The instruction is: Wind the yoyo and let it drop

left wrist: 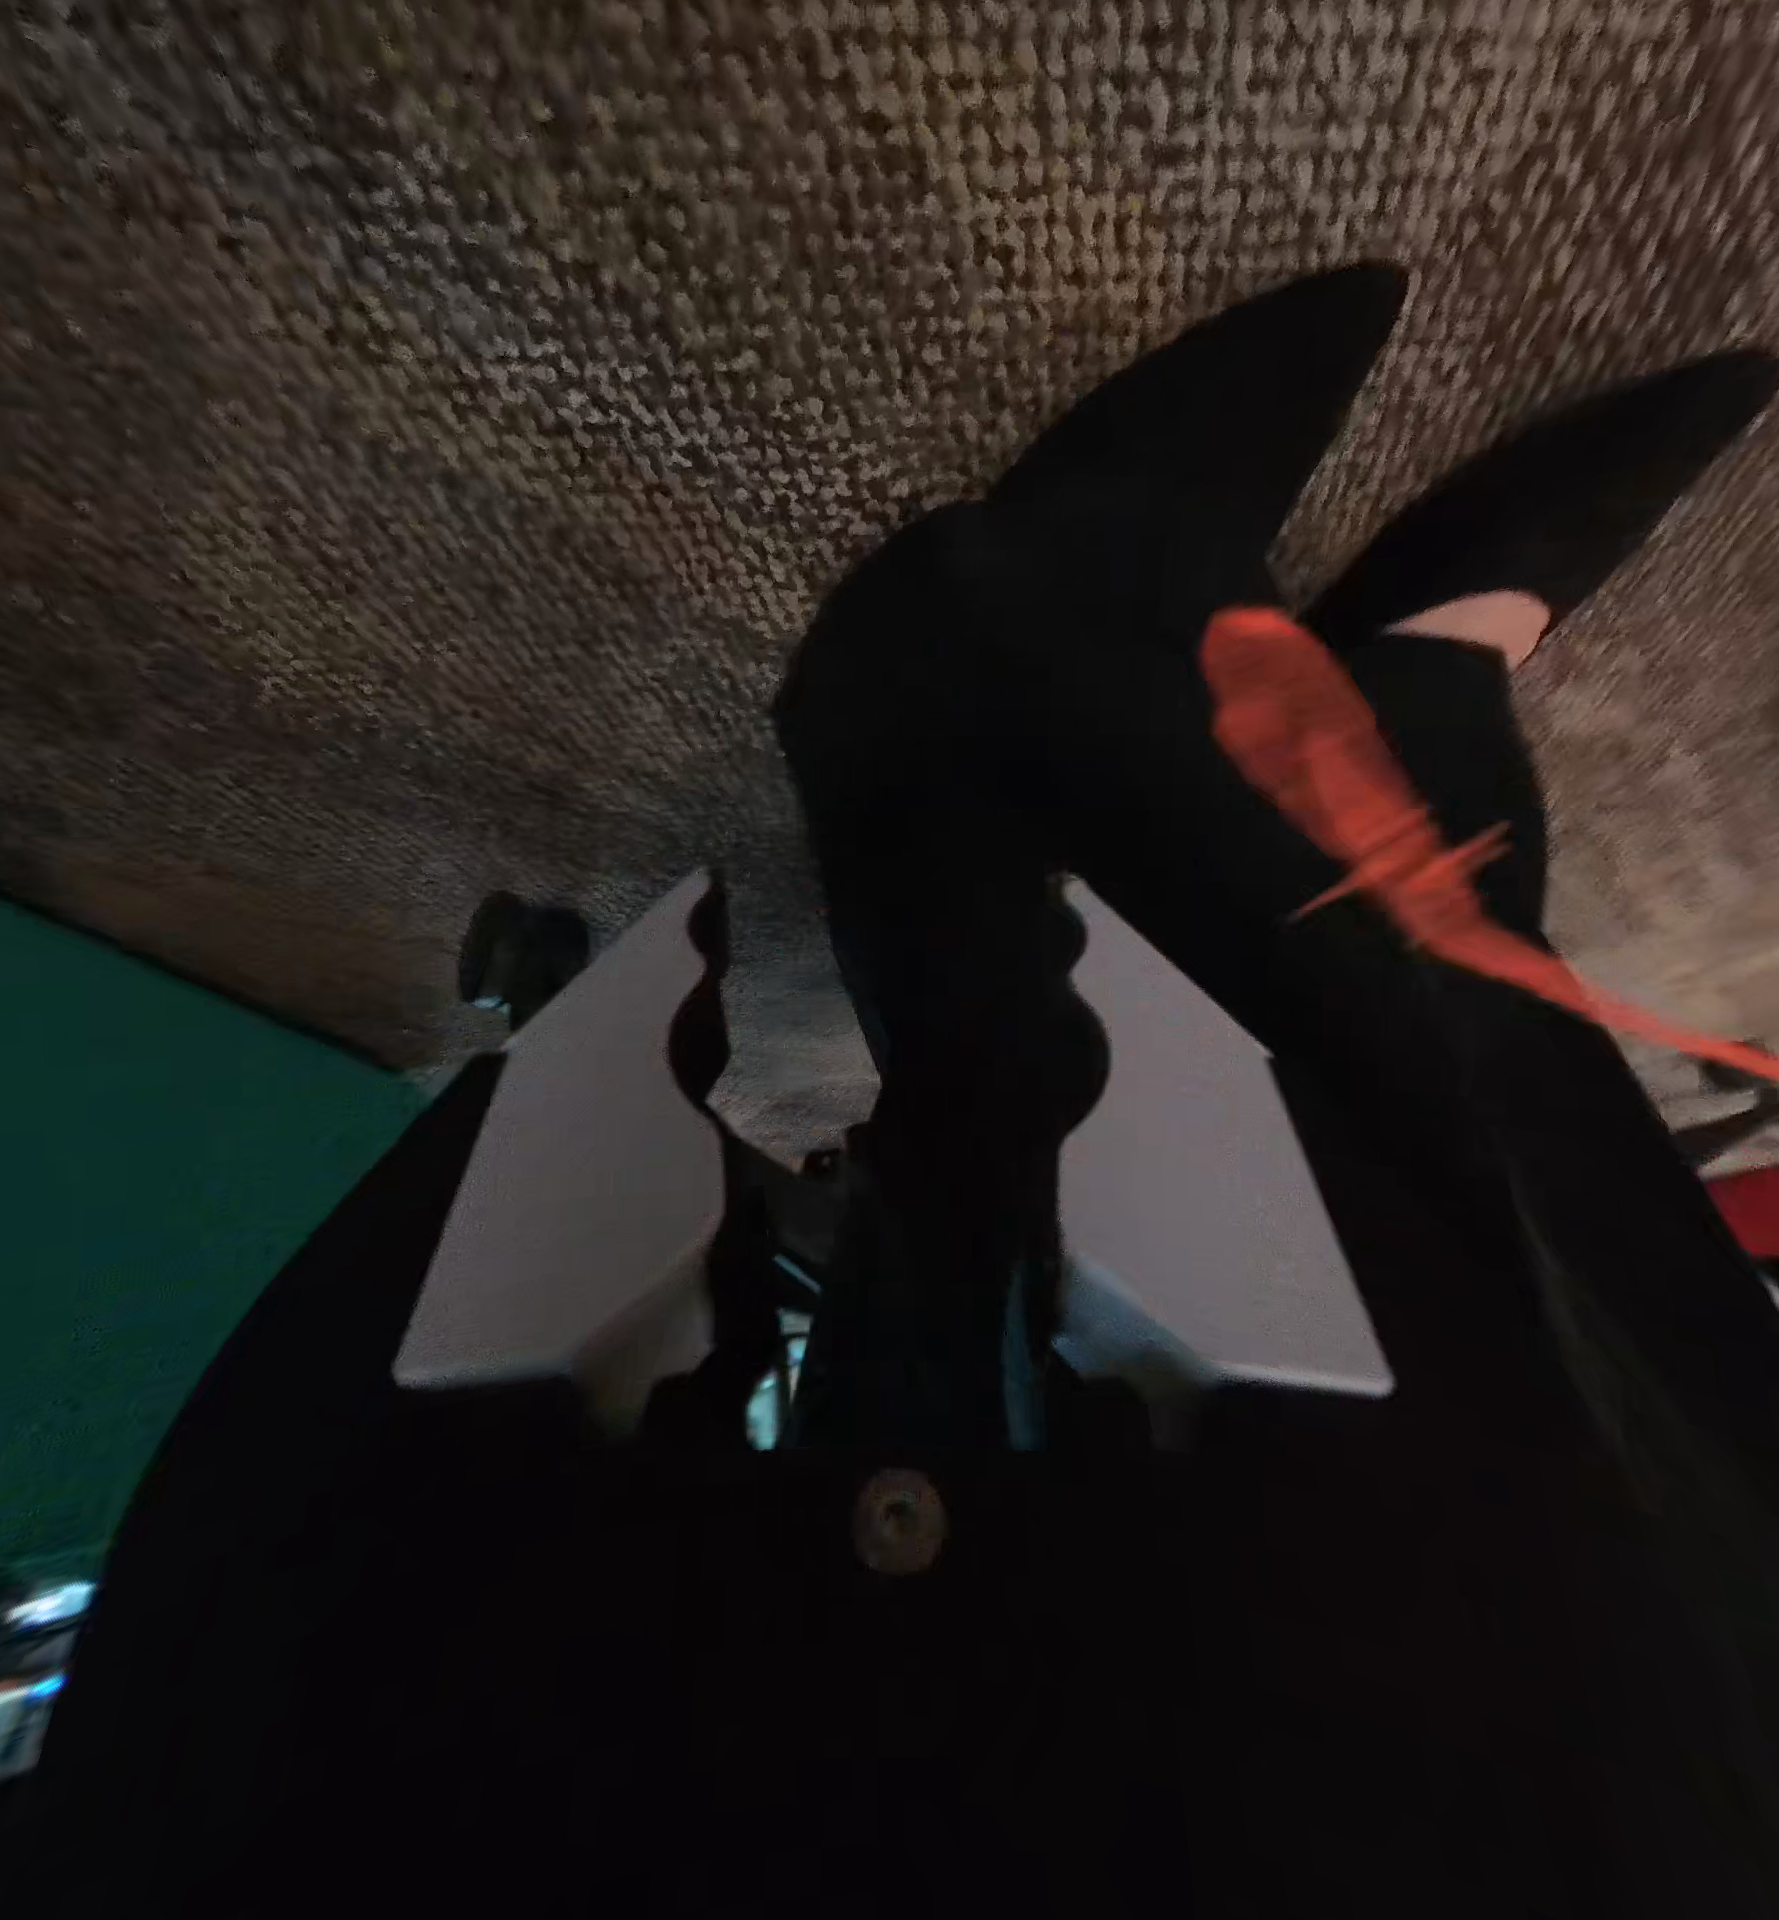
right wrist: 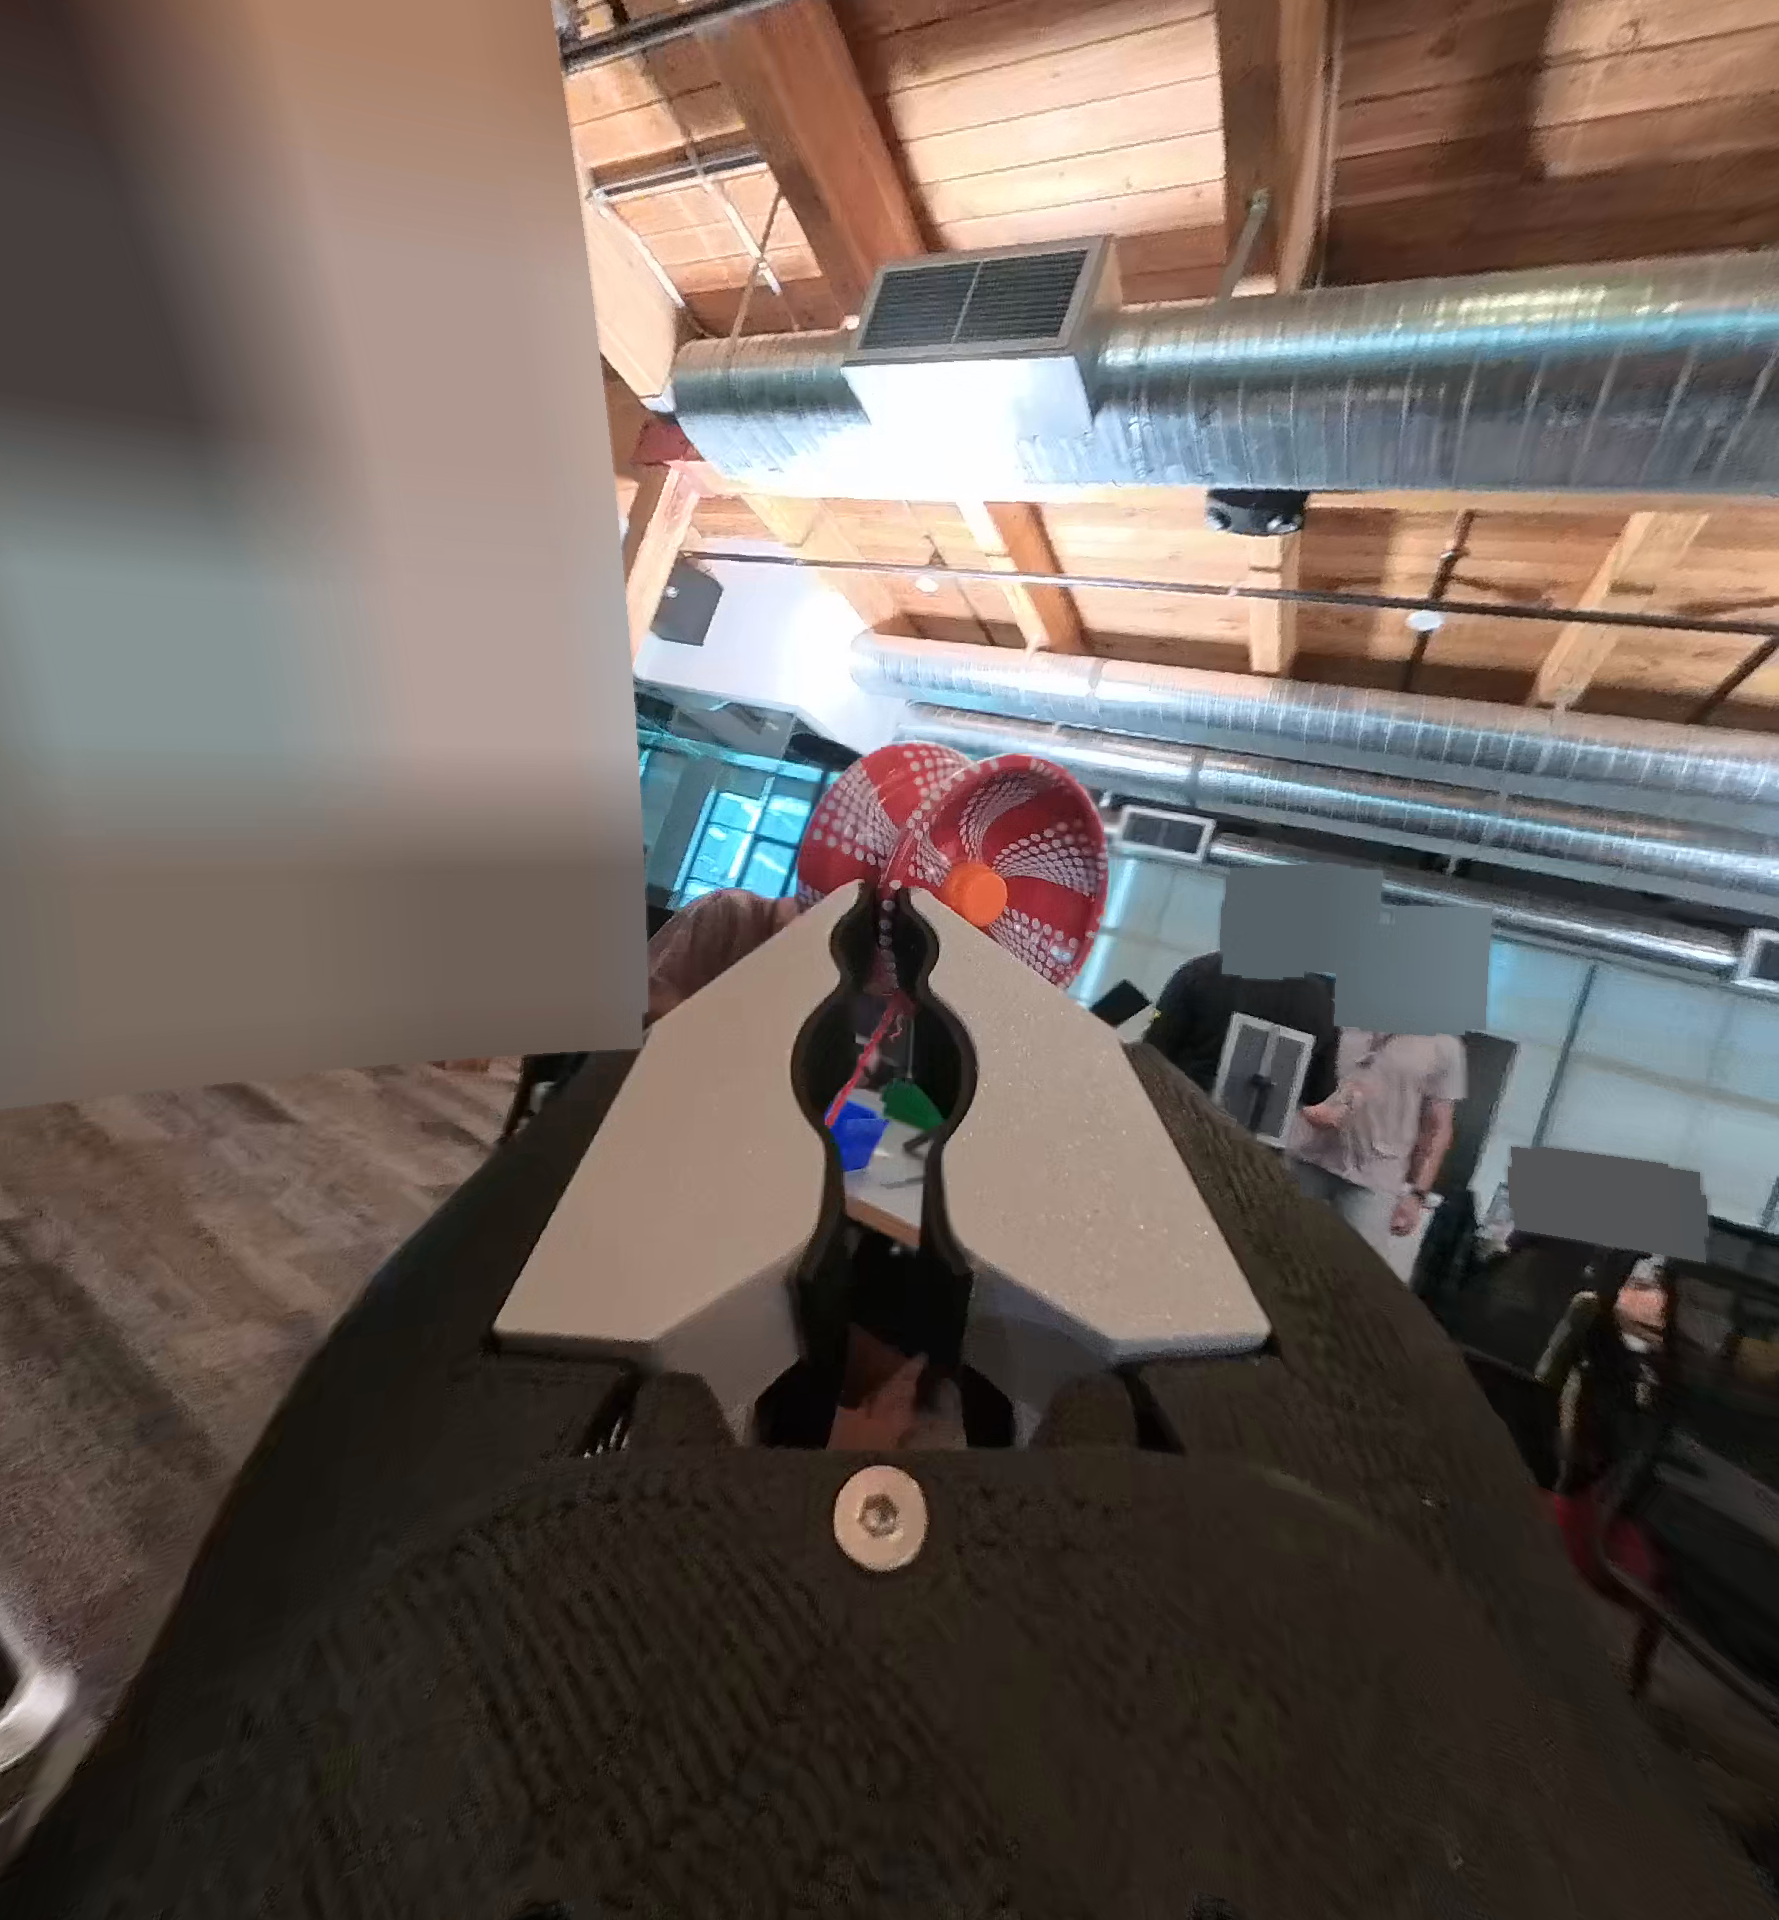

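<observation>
- Left wrist view, left gripper (left wrist: 890, 997): pointed down at the carpet (left wrist: 449, 416). Jaws stand apart; between them lies only a dark leg-like shape and carpet, nothing clamped that can be made out.
- Left wrist view, red string (left wrist: 1404, 831): a blurred red streak, to the right of the left gripper's tips, crossing in front of a person's dark trouser legs and shoes (left wrist: 1228, 468). It looks like wound or bunched string; whether the left gripper touches it cannot be told.
- Left wrist view, green surface (left wrist: 85, 1143): at the left of the gripper, kind unclear.
- Right wrist view, right gripper (right wrist: 890, 899): aimed upward toward the wooden ceiling (right wrist: 1487, 156) and ducts (right wrist: 1384, 395). Jaws nearly closed at the tips, pinching the string (right wrist: 869, 1049) just below the yoyo.
- Right wrist view, yoyo (right wrist: 958, 862): red with white dotted swirls and an orange hub, sitting directly above the right gripper's tips, touching or nearly so. The string runs down through the gap between the jaws.
- Step in hand, as judged: winding, with the yoyo held up by its string.
- Next move, as judged: further turns of string into the yoyo's groove, kept taut, before any release.
</observation>
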Action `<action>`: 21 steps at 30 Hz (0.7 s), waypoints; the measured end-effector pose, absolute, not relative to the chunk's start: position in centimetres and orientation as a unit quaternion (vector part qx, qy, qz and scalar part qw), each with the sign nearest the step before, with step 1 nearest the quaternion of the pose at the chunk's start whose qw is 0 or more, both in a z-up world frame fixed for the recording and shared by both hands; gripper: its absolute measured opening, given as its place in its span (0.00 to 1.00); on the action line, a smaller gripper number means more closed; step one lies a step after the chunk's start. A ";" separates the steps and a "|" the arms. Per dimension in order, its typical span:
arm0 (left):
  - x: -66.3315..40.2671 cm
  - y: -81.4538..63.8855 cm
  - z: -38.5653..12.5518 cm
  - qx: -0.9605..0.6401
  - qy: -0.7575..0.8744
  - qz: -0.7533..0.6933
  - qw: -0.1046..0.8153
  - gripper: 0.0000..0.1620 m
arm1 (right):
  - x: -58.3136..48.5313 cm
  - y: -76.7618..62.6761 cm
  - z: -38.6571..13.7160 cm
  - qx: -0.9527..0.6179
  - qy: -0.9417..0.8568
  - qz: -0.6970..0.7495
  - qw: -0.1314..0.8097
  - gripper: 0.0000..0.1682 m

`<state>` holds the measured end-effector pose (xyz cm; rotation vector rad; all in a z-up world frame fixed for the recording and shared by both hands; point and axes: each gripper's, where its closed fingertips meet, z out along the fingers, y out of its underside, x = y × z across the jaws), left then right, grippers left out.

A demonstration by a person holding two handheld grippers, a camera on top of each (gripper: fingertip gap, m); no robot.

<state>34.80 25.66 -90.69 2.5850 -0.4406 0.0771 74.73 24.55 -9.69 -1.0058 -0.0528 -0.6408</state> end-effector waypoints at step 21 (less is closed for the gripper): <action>59.6 22.3 -51.4 0.773 -0.429 0.449 -0.130 0.63 | 59.6 14.8 2.1 -0.479 -0.100 -0.296 0.820 0.00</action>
